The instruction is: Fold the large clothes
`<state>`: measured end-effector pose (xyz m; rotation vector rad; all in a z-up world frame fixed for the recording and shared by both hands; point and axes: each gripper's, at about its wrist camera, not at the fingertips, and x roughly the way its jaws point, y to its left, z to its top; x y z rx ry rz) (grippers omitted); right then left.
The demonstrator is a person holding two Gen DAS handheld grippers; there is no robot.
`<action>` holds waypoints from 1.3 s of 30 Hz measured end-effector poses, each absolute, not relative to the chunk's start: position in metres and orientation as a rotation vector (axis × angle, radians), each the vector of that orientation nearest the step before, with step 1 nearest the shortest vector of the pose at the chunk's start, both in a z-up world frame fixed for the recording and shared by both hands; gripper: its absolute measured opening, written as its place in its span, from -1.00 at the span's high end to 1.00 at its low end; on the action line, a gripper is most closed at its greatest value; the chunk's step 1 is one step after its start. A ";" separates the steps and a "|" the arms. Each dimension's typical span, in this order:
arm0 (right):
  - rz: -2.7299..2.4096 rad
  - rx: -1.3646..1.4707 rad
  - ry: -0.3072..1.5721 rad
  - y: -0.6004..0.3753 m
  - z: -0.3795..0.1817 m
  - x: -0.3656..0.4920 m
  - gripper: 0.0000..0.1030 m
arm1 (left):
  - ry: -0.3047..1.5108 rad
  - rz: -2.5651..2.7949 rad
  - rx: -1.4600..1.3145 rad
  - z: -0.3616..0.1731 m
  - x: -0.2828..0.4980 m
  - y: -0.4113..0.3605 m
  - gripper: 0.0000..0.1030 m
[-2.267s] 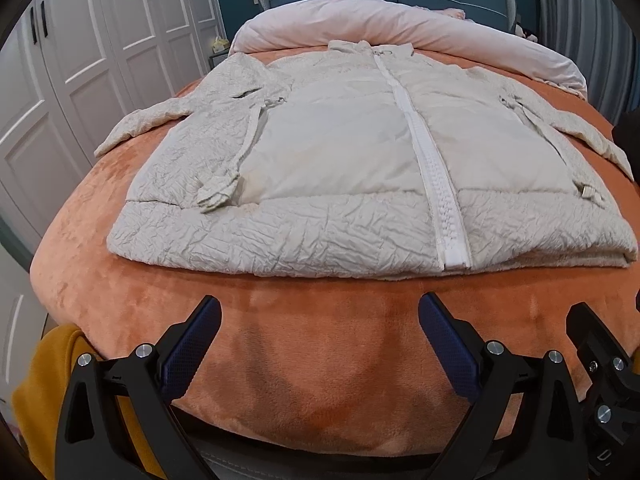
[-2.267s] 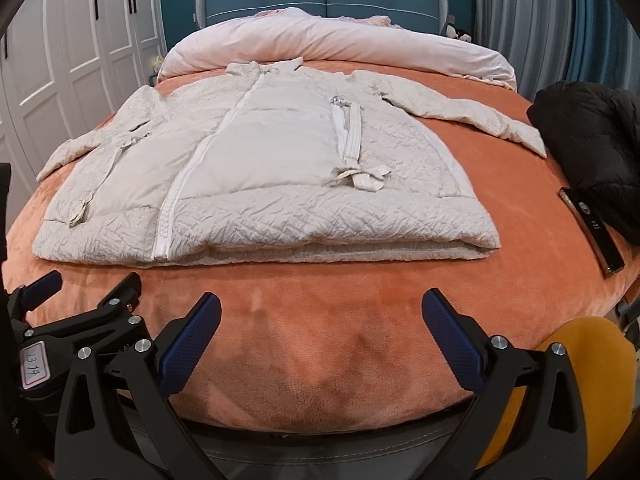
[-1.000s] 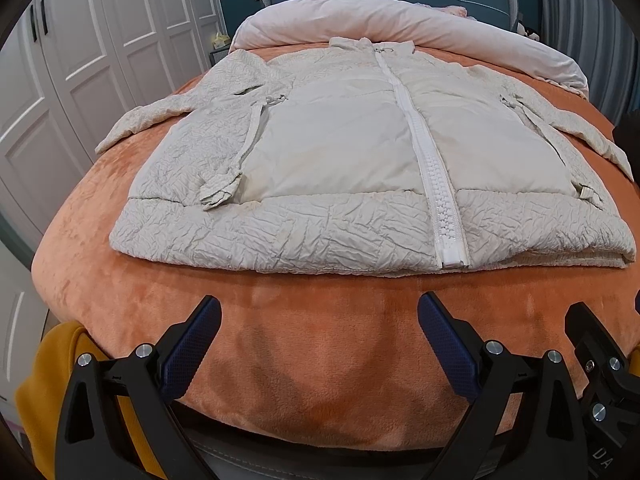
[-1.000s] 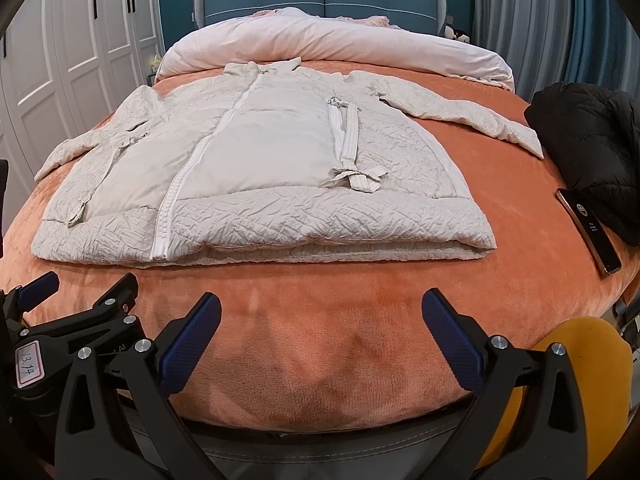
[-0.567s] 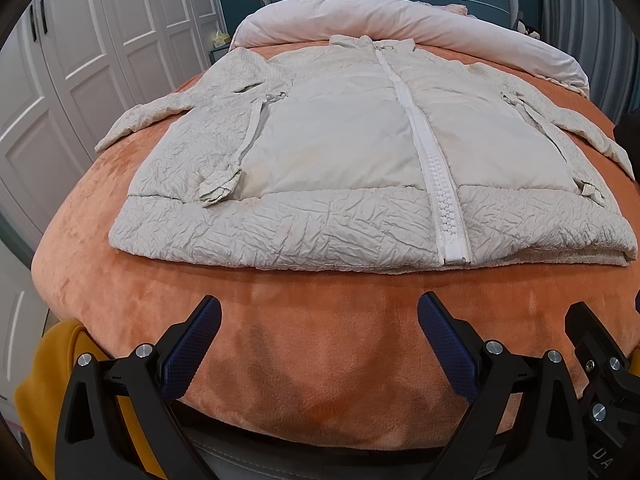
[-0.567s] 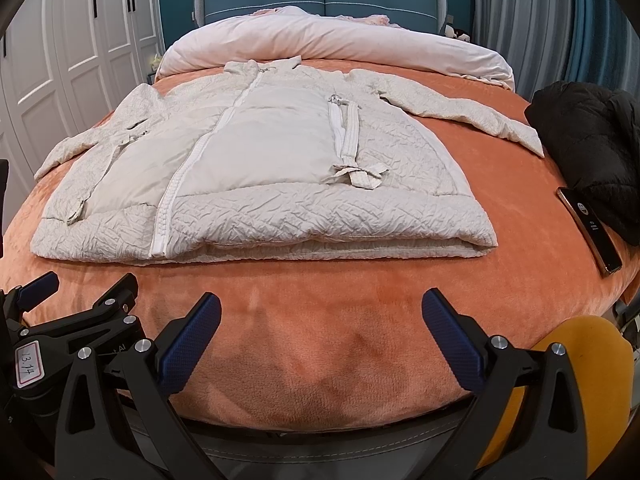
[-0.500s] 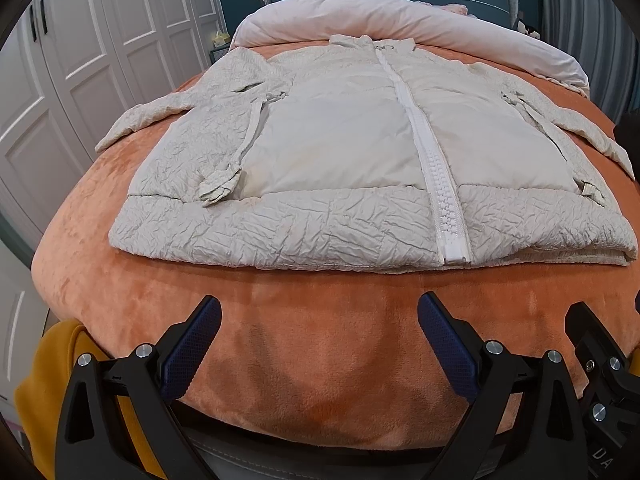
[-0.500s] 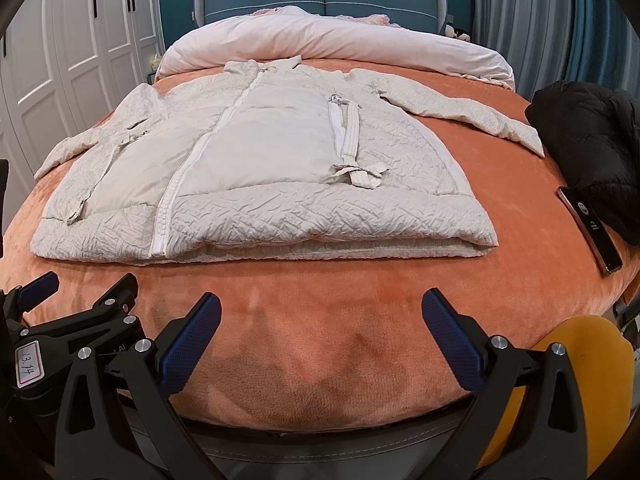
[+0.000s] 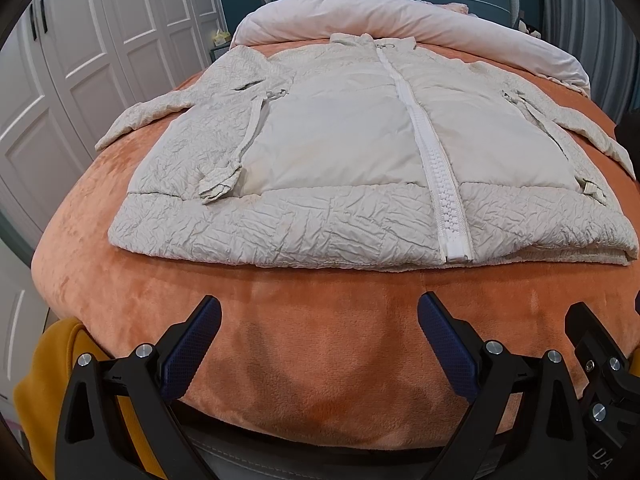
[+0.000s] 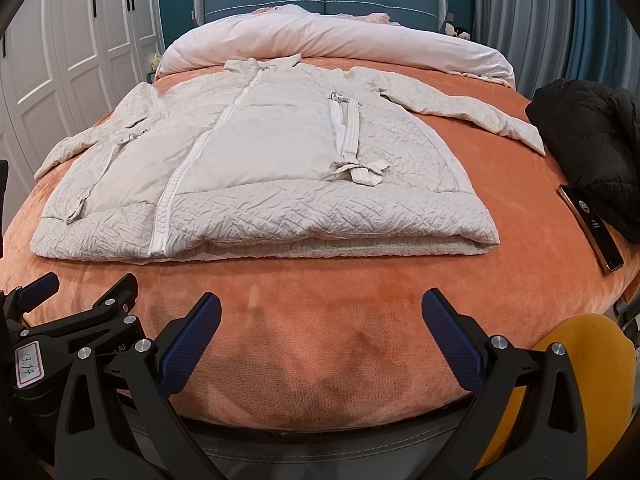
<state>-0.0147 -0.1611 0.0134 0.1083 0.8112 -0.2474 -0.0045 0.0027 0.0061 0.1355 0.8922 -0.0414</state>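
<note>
With your left gripper (image 9: 319, 332) and right gripper (image 10: 321, 330) both spread wide and empty low in frame, treat the cream puffer coat (image 9: 360, 160) lying mid-frame on the orange blanket (image 9: 320, 340) as soft, bulky and springy, pinching its doubled hem corners, though its underside stays hidden.

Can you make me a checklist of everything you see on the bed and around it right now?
Surface: orange blanket over the bed.
Job's things: cream coat flat, zipped, sleeves spread, hem nearest.
Clutter: black jacket and a phone at the right edge; pink duvet by the headboard.
Grippers: left gripper and right gripper both open, empty, short of the coat.
Cables: nothing seen.
Surroundings: white wardrobe, curtains.
</note>
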 end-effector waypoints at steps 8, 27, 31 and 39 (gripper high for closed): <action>-0.195 0.095 0.797 -0.179 0.025 -0.005 -0.91 | 0.905 -0.067 0.080 0.021 0.007 0.018 -0.90; -0.625 0.828 0.722 -0.598 0.010 0.148 -0.90 | 0.866 0.120 -0.074 0.067 0.120 0.097 -0.89; -0.680 0.896 0.757 -0.620 -0.018 0.173 -0.74 | 0.871 0.099 -0.073 0.065 0.144 0.088 -0.87; -0.501 0.738 0.562 -0.556 0.066 0.251 0.82 | 0.862 0.032 -0.055 0.065 0.184 0.070 -0.72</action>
